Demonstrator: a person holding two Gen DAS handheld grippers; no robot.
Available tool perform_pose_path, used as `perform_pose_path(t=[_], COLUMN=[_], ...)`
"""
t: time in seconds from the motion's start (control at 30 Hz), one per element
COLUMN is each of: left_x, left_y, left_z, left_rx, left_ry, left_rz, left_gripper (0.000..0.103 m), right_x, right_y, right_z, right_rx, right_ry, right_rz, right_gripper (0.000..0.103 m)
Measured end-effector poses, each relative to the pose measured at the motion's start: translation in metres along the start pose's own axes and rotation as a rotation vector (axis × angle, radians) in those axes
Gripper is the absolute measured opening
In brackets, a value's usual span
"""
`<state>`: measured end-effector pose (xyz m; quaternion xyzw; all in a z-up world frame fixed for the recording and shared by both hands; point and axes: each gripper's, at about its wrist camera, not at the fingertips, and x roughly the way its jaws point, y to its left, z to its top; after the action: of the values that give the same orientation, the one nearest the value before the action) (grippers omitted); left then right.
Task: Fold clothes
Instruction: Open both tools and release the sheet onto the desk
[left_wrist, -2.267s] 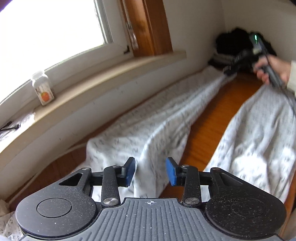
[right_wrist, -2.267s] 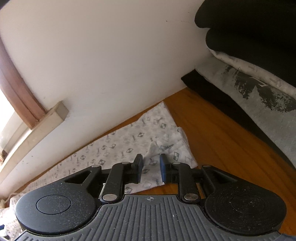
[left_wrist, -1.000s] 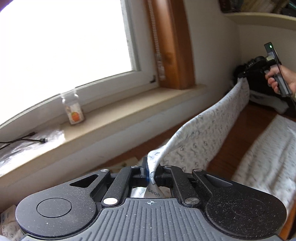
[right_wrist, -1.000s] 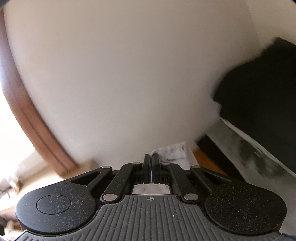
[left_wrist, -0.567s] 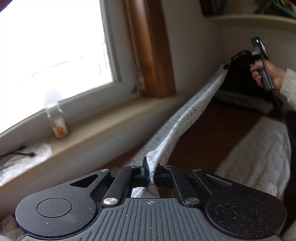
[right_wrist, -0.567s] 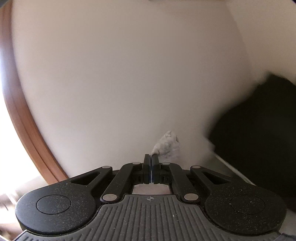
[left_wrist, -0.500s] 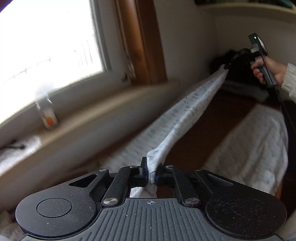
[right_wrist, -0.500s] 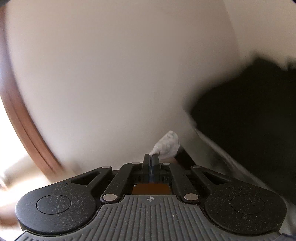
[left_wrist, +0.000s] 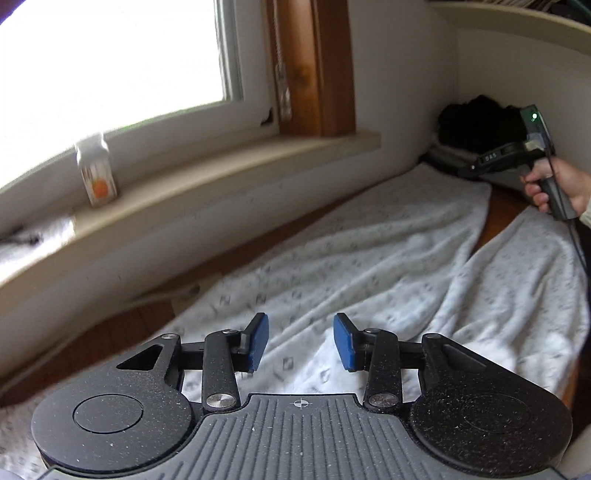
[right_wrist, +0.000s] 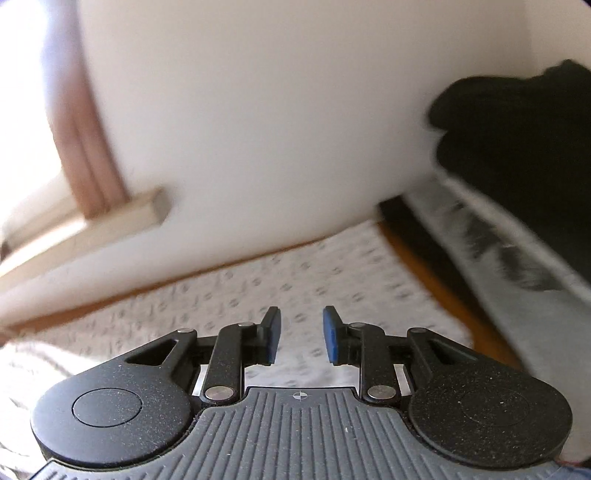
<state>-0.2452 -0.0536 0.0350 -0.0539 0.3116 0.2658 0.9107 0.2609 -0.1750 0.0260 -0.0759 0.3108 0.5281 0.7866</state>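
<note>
White patterned trousers (left_wrist: 369, 266) lie spread on the wooden table, one leg along the wall and the other (left_wrist: 524, 280) to its right. My left gripper (left_wrist: 301, 341) hovers just above the near end of the wall-side leg; its jaws are opening with nothing between the blue pads. The same cloth (right_wrist: 295, 291) fills the lower half of the right wrist view, where my right gripper (right_wrist: 301, 339) hangs over the leg's far end, jaws opening and empty. The right gripper (left_wrist: 480, 168) also shows at the far right of the left wrist view, held by a hand (left_wrist: 557, 184).
A small white bottle (left_wrist: 96, 170) stands on the window sill (left_wrist: 236, 173) to the left. Folded black and grey clothes (right_wrist: 517, 177) are stacked in the far corner by the wall. A strip of bare wooden table (left_wrist: 502, 210) shows between the trouser legs.
Both grippers came down with the stretched trouser leg and let it go; it now lies flat along the wall. Both pairs of jaws went from shut on the cloth to apart.
</note>
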Motion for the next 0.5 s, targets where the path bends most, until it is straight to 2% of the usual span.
perform_pose_path(t=[0.07, 0.17, 0.23, 0.37, 0.5], left_x=[0.01, 0.017, 0.016, 0.002, -0.008], left_y=[0.001, 0.0, -0.002, 0.005, 0.009], left_z=[-0.007, -0.018, -0.025, -0.041, -0.048], left_rx=[-0.02, -0.012, 0.006, -0.009, -0.017], left_ry=[0.026, 0.073, 0.094, 0.086, 0.084], left_rz=[-0.033, -0.065, -0.06, -0.092, -0.095], left_gripper=[0.04, 0.033, 0.033, 0.033, 0.033], right_x=[0.012, 0.022, 0.017, 0.009, 0.003], right_y=[0.012, 0.029, 0.031, 0.021, 0.011], right_z=[-0.005, -0.015, -0.022, -0.034, -0.035], right_rx=[-0.032, -0.109, -0.136, -0.147, -0.109], right_ry=[0.04, 0.06, 0.056, 0.002, -0.002], right_rz=[0.03, 0.022, 0.01, -0.032, -0.002], right_gripper=[0.027, 0.027, 0.028, 0.029, 0.032])
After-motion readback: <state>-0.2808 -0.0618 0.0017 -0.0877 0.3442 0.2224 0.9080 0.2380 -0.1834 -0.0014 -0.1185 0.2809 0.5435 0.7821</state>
